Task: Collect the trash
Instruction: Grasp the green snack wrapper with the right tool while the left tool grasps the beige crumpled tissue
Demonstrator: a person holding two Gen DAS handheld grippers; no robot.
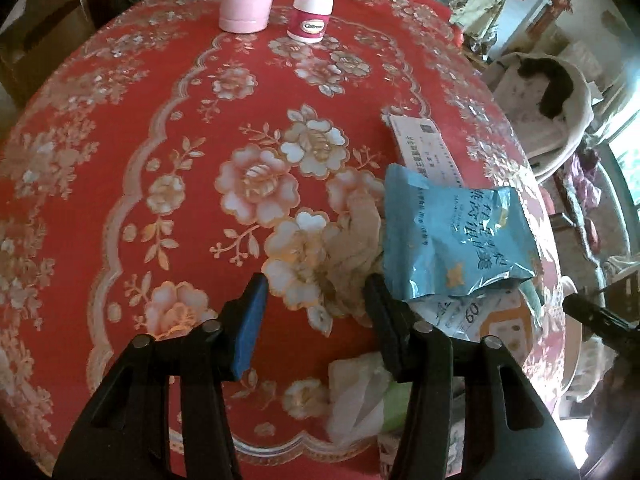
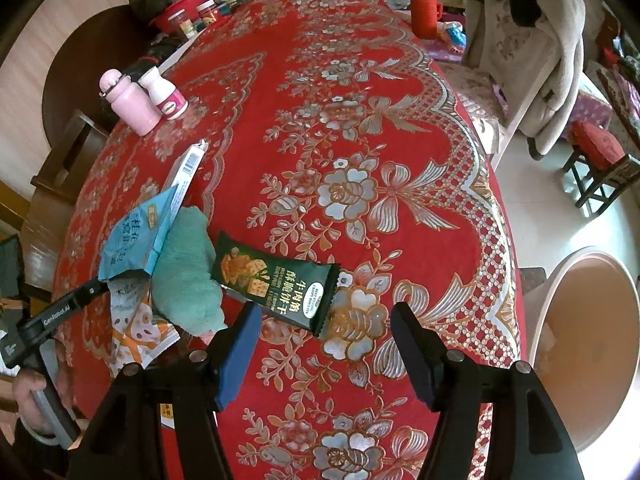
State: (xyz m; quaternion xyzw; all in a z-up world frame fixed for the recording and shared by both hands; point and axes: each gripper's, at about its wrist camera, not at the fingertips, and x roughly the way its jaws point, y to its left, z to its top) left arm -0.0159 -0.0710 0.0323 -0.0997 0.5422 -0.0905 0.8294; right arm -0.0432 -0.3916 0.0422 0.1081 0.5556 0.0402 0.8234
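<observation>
On the tabletop (image 2: 400, 128) a cracker packet (image 2: 276, 284) lies just right of a crumpled cloth (image 2: 188, 276). Left of the cloth, a snack bag (image 2: 136, 236) overlaps a flat box (image 2: 188, 172). Farther back stand a flask (image 2: 128, 104) and a pill bottle (image 2: 164, 94), side by side. A bin (image 2: 592, 344) sits beyond the tabletop's right edge.
</observation>
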